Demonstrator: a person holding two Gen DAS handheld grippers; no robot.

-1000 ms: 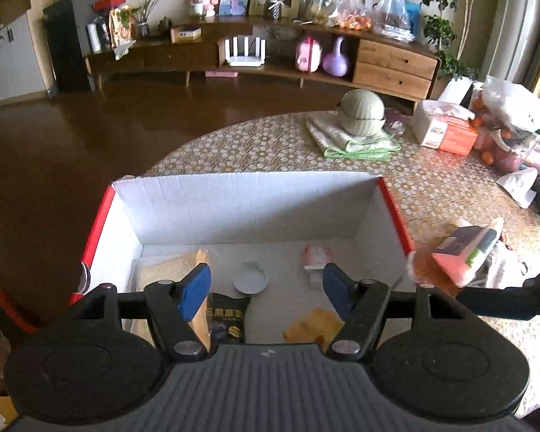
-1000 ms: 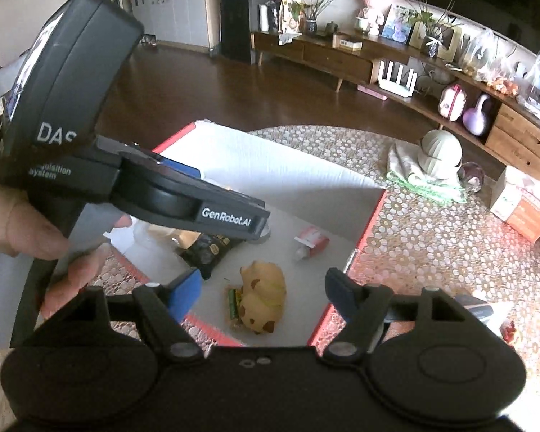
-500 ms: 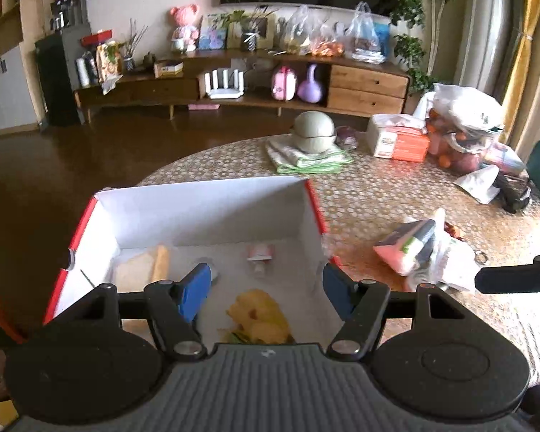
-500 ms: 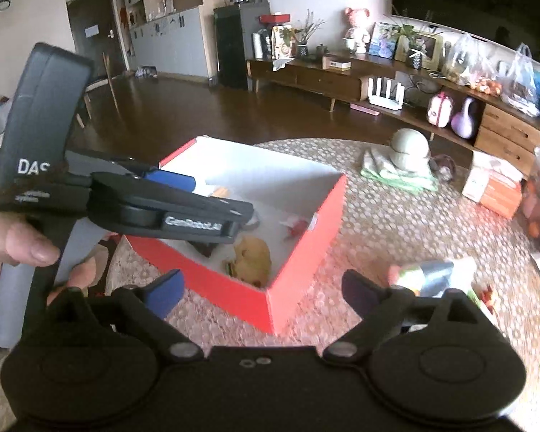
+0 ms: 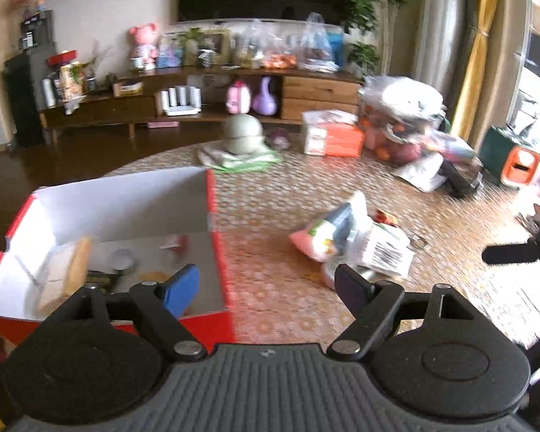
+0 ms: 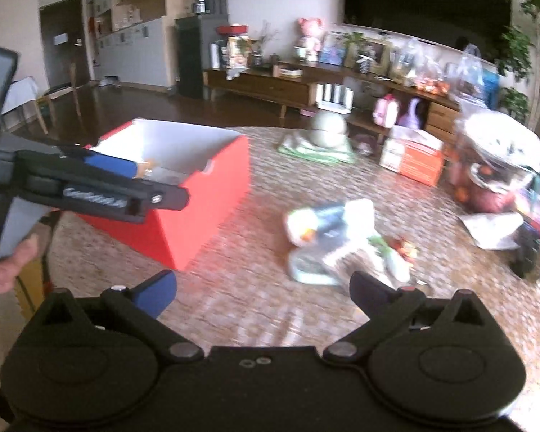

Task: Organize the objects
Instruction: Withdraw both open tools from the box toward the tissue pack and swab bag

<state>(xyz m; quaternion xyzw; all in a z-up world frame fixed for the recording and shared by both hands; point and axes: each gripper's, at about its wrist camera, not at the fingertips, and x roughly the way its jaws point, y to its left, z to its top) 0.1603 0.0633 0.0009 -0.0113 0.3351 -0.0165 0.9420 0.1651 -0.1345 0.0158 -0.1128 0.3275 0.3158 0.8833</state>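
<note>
My left tongs (image 5: 266,284) stand wide apart and empty above the patterned brown table (image 5: 270,194), straddling the near right corner of the red cardboard box with white inside walls (image 5: 126,201). My right tongs (image 6: 262,289) are likewise spread with nothing between them, over bare table. In the box I can make out a tan flat packet (image 5: 68,270) leaning at the left wall, a small round silver tin (image 5: 123,257), a small red-and-white item (image 5: 176,244) near the right wall and a dark snack bag (image 5: 99,279), all blurred. Outside the box, to its right and well apart from it, lies the loose pile of plastic-wrapped packets, pink, white and green (image 5: 349,241), with a barcode label on the nearest one. Nothing lies between my tongs and that pile. Farther back on the table sit a pale green round lidded pot on a folded green cloth (image 5: 243,133), an orange-and-white tissue box (image 5: 331,138) and a heap of clear plastic bags with fruit (image 5: 399,118). In the right wrist view, my hand (image 6: 14,262) grips the left tool beside the box.
</note>
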